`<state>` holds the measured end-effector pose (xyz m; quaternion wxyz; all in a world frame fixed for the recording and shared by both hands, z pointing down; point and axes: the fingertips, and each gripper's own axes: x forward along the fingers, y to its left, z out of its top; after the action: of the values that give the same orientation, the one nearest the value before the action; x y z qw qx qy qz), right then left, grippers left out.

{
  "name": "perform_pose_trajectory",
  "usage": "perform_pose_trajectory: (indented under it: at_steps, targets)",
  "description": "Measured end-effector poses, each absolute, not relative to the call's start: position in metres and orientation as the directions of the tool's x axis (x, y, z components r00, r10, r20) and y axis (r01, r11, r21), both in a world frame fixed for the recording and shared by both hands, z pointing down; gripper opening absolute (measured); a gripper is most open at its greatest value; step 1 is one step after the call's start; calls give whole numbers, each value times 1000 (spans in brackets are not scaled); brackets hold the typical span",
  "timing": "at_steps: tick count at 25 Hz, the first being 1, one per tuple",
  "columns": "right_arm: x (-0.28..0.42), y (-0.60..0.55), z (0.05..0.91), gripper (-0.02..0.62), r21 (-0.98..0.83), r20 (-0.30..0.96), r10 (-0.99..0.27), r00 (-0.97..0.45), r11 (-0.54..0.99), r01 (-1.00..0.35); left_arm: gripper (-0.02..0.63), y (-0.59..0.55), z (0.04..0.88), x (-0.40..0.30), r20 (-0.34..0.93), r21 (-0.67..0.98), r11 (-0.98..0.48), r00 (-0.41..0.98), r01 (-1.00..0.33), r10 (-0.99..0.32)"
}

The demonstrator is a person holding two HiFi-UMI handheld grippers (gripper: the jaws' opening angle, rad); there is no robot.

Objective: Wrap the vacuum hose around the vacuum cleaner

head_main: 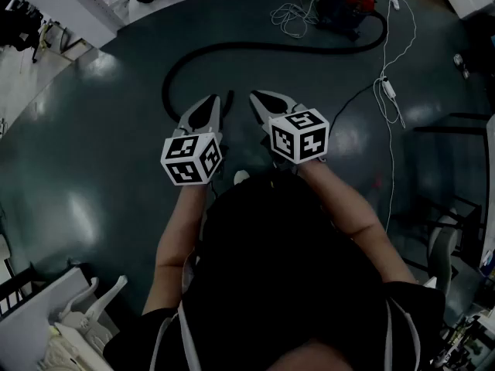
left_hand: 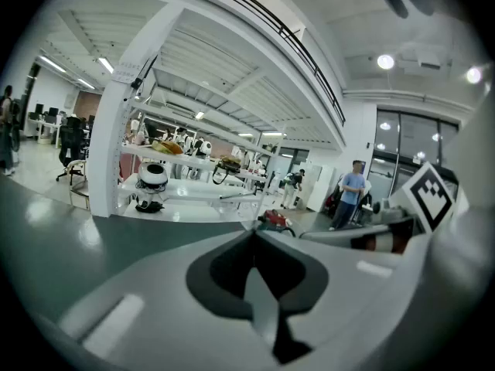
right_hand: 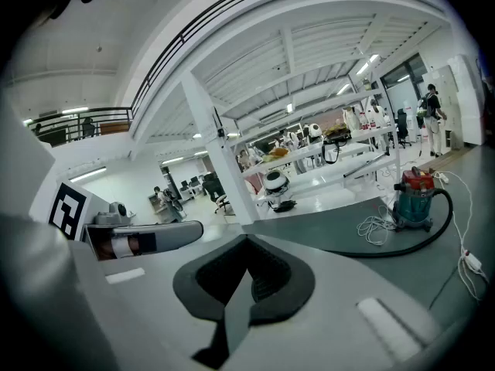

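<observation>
A red and teal vacuum cleaner [head_main: 347, 1] stands on the dark floor at the far side; it also shows in the right gripper view as the vacuum cleaner [right_hand: 414, 199]. Its black hose [head_main: 255, 49] runs left across the floor and loops round just ahead of my grippers. The hose [right_hand: 394, 246] curves along the floor in the right gripper view. My left gripper [head_main: 213, 101] and right gripper [head_main: 255, 97] hover side by side above the floor, both shut and empty. In the left gripper view the vacuum cleaner [left_hand: 272, 220] peeks out just past the shut jaws.
A white cable [head_main: 292, 14] lies coiled beside the vacuum cleaner and another white cord [head_main: 394, 91] trails down the right. White shelving with a robot head [right_hand: 276, 184] lines the back. A person [left_hand: 349, 192] stands far off. A chair [head_main: 445, 246] is at the right.
</observation>
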<state>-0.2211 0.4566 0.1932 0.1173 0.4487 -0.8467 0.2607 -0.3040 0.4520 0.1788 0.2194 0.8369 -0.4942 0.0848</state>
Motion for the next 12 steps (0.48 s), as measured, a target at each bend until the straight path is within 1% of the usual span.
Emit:
perform_pose_trajectory:
  at_steps: [12]
  targets:
    - [-226,448,195,-6,-341,433,-691,-579,469,-815,9,450,182,-313,365,289,-391,478,-874,-799]
